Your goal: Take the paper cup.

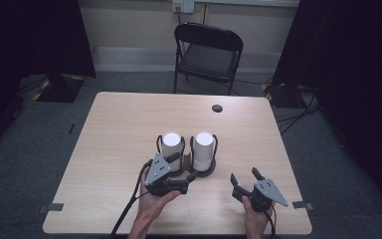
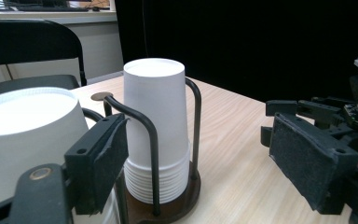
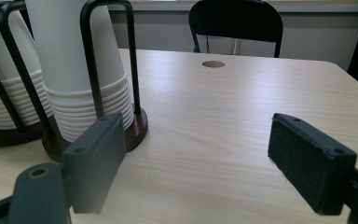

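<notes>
Two stacks of upturned white paper cups stand side by side mid-table, each in a black wire holder on a round brown base: the left stack (image 1: 171, 144) (image 2: 25, 135) (image 3: 0, 88) and the right stack (image 1: 204, 146) (image 2: 157, 126) (image 3: 77, 70). My left gripper (image 1: 181, 168) (image 2: 203, 161) is open just in front of them. Its left jaw is close against the left stack, and the right stack stands farther off between the jaws. My right gripper (image 1: 245, 178) (image 3: 200, 161) is open over bare table, to the right of the right stack's base, holding nothing.
The wooden table (image 1: 129, 124) has a round cable hole (image 1: 217, 108) (image 3: 213, 64) near its far edge. A black folding chair (image 1: 208, 52) (image 3: 235, 21) stands behind it. Dark curtains flank both sides. Bare tabletop lies left of and beyond the cups.
</notes>
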The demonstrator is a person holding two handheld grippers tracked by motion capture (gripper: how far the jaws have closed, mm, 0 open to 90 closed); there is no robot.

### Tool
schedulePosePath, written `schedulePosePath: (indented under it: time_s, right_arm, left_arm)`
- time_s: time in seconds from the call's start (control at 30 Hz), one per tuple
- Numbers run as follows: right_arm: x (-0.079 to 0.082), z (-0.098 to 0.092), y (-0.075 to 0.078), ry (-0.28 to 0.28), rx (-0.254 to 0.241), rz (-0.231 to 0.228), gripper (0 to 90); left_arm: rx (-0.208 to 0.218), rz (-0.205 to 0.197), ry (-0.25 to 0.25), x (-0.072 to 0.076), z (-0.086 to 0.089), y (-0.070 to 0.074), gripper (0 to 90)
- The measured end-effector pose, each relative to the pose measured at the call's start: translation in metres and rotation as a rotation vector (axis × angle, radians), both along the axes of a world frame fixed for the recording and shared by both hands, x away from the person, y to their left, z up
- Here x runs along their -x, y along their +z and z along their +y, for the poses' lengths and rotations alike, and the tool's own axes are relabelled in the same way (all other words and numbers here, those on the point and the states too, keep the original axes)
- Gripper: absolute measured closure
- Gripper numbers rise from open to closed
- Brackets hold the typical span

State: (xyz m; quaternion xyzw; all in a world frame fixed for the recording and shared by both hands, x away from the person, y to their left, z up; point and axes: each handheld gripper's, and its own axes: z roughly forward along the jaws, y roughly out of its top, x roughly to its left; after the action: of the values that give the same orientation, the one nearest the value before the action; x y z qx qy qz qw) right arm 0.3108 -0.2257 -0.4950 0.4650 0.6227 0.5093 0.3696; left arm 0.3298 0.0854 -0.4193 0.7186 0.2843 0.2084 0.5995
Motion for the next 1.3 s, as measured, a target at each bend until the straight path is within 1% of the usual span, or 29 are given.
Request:
schedulePosePath:
  time_s: [0.1,0.13,0.17,0.37,0.47,0.6,0.67,0.73,0.8,0.83,0.9,1.0,1.07,1.17,1.23,1.3]
  right_arm:
    - [0.0,0.0,0.0,-0.001,0.002,0.001,18.3]
    - [0.0,0.0,0.0,-0.001,0.001,0.002,18.3]
    - [0.0,0.0,0.0,-0.005,-0.001,0.003,18.3]
    - [0.0,0.0,0.0,-0.004,0.002,-0.002,18.2]
    - [0.0,0.001,0.0,-0.003,0.004,0.0,18.2]
    - [0.0,0.0,0.0,-0.004,-0.001,-0.002,17.6]
    - [0.0,0.0,0.0,-0.004,-0.004,0.0,17.6]
    - [0.0,0.0,0.0,-0.005,0.001,-0.001,17.6]
    - [0.0,0.0,0.0,-0.005,0.002,0.0,17.6]
    - [0.0,0.0,0.0,-0.004,0.001,0.002,17.6]
    - [0.0,0.0,0.0,-0.001,-0.006,-0.001,17.7]
    - [0.001,-0.001,0.0,-0.005,-0.009,-0.006,17.7]
    - [0.0,-0.001,0.0,-0.003,-0.005,-0.005,17.7]
    - [0.0,-0.001,0.0,-0.003,-0.006,-0.006,17.8]
    - [0.001,-0.001,0.0,-0.002,-0.006,-0.006,17.9]
    - [0.0,-0.001,0.0,0.001,-0.005,-0.003,18.1]
  left_arm:
    - [-0.005,-0.002,0.0,-0.004,-0.003,0.001,19.5]
    - [-0.012,-0.011,-0.013,-0.006,-0.004,0.001,18.9]
    - [-0.018,-0.02,-0.015,-0.007,-0.005,0.002,19.2]
    - [-0.043,-0.033,-0.016,-0.017,-0.011,0.01,18.9]
    - [-0.032,-0.025,-0.021,-0.023,-0.013,0.015,19.0]
    - [-0.035,-0.023,-0.029,-0.031,-0.016,0.018,21.1]
    - [-0.028,-0.019,-0.031,-0.035,-0.018,0.019,21.1]
    - [-0.022,-0.012,-0.024,-0.039,-0.019,0.021,21.6]
    - [-0.004,-0.006,-0.013,-0.042,-0.021,0.024,22.5]
    - [-0.007,-0.014,0.0,-0.044,-0.022,0.026,23.3]
    - [-0.004,-0.02,0.005,-0.048,-0.025,0.028,23.5]
    - [-0.013,-0.011,-0.005,-0.054,-0.03,0.031,22.9]
    - [-0.026,-0.008,-0.006,-0.059,-0.033,0.032,22.7]
    - [-0.03,0.015,-0.007,-0.066,-0.037,0.032,20.0]
    - [-0.049,0.014,-0.004,-0.069,-0.04,0.03,19.9]
    - [-0.058,0.023,-0.008,-0.074,-0.042,0.029,19.8]
